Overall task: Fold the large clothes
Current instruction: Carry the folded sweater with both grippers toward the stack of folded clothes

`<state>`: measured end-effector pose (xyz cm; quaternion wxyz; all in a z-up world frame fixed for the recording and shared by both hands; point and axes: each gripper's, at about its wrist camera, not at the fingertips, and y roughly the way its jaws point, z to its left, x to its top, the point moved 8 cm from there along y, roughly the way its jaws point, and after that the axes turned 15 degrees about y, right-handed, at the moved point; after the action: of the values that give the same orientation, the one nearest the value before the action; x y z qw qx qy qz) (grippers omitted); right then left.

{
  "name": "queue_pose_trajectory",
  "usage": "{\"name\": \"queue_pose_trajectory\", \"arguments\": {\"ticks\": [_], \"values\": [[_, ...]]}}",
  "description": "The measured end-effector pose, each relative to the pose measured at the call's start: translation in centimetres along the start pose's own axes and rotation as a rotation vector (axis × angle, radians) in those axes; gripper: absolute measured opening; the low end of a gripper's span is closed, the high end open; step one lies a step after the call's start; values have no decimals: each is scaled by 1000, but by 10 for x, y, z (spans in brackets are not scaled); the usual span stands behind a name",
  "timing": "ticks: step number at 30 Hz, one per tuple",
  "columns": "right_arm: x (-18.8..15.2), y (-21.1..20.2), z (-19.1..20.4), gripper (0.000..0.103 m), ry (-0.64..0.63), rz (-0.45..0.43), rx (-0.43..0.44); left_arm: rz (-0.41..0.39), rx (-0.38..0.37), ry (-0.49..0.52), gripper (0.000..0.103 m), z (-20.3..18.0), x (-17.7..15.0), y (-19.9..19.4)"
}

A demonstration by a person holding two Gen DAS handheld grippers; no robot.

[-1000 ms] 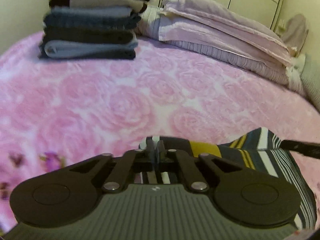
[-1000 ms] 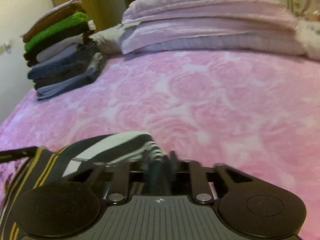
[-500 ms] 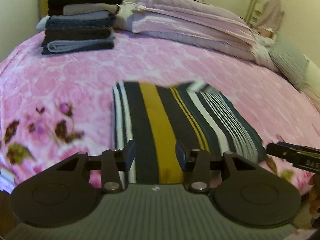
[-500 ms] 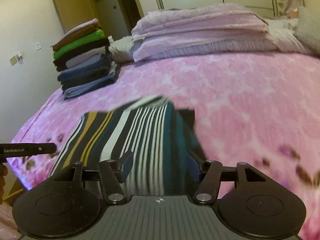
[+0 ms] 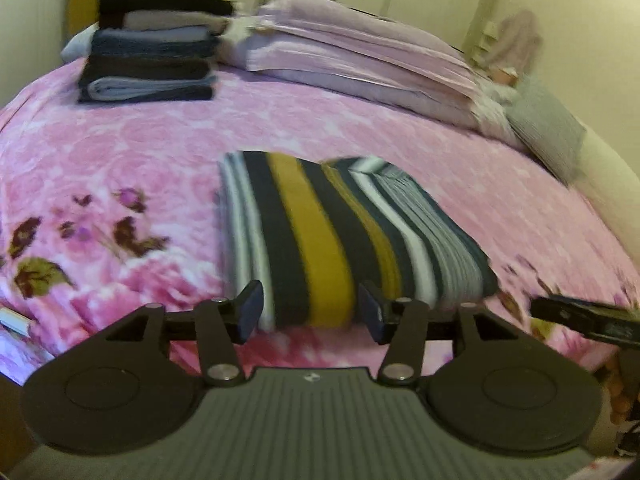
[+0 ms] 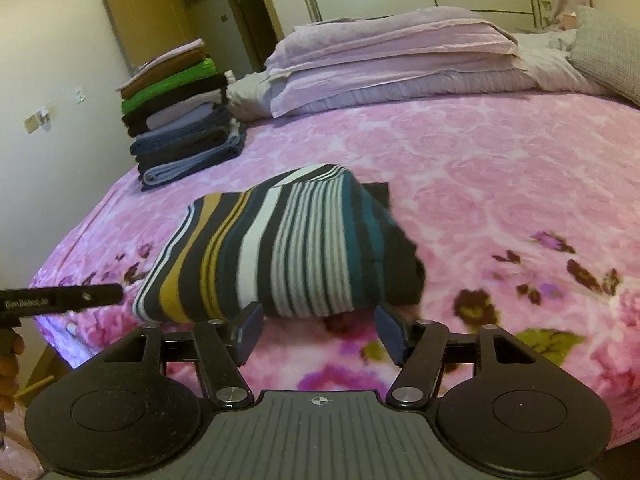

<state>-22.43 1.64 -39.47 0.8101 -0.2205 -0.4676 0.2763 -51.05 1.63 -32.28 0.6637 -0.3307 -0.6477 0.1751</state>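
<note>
A striped garment [image 5: 344, 232] in navy, mustard, white and teal lies folded into a rectangle on the pink floral bedspread [image 5: 120, 168]. In the right wrist view the same striped garment [image 6: 280, 248] sits just ahead of the fingers. My left gripper [image 5: 310, 312] is open, held a little back from the garment's near edge with nothing between its fingers. My right gripper [image 6: 318, 334] is also open and empty, hovering before the garment's near right corner. Each gripper's side shows as a black bar in the other's view.
A tall stack of folded clothes [image 5: 156, 40] stands at the bed's far left corner [image 6: 180, 116]. Lilac pillows and folded bedding [image 5: 360, 60] lie along the headboard, with a grey cushion [image 5: 548, 132] at the right. A hand [image 6: 10, 364] shows at the left edge.
Both grippers let go of the striped garment, opened, and drew back toward the bed's near edge. The garment now lies folded flat on the bedspread.
</note>
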Motion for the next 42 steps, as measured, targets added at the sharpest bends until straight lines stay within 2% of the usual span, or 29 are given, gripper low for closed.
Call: {"name": "queue_pose_trajectory", "arguments": {"ticks": [2, 6, 10, 11, 14, 17, 22, 24, 25, 26, 27, 28, 29, 30, 32, 36, 39, 42], "values": [[13, 8, -11, 69, 6, 1, 3, 8, -31, -82, 57, 23, 2, 16], [45, 43, -43, 74, 68, 24, 8, 74, -123, -247, 63, 62, -2, 65], [73, 94, -83, 76, 236, 84, 56, 110, -224, -437, 65, 90, -9, 113], [77, 109, -93, 76, 291, 106, 76, 110, -268, -484, 66, 94, -11, 124], [83, 147, -110, 76, 466, 189, 187, 91, -326, -553, 66, 102, -9, 143], [87, 174, -109, 76, 534, 243, 293, 79, -355, -570, 66, 104, -2, 156], [103, 210, -87, 76, 449, 356, 400, 96, -373, -540, 63, 101, 11, 178], [106, 220, -83, 67, 420, 410, 443, 96, -363, -515, 59, 97, 13, 183], [105, 223, -83, 61, 405, 427, 450, 93, -360, -502, 52, 92, 13, 184], [104, 223, -83, 55, 380, 436, 455, 90, -360, -496, 46, 90, 12, 183], [104, 221, -84, 50, 371, 437, 462, 80, -381, -521, 31, 88, 11, 182], [102, 220, -88, 38, 385, 438, 467, 73, -394, -556, 25, 86, 11, 181], [101, 217, -91, 26, 421, 441, 475, 77, -371, -554, 24, 83, 13, 177], [101, 213, -92, 24, 467, 445, 480, 73, -347, -511, 23, 80, 19, 174], [106, 201, -92, 22, 497, 439, 446, 89, -306, -453, 22, 73, 29, 168], [128, 175, -76, 20, 481, 437, 386, 89, -263, -453, 19, 68, 51, 147], [154, 150, -53, 20, 456, 425, 374, 46, -243, -478, 19, 68, 77, 118], [187, 125, -24, 20, 449, 422, 383, -6, -215, -509, 19, 75, 119, 80]]}}
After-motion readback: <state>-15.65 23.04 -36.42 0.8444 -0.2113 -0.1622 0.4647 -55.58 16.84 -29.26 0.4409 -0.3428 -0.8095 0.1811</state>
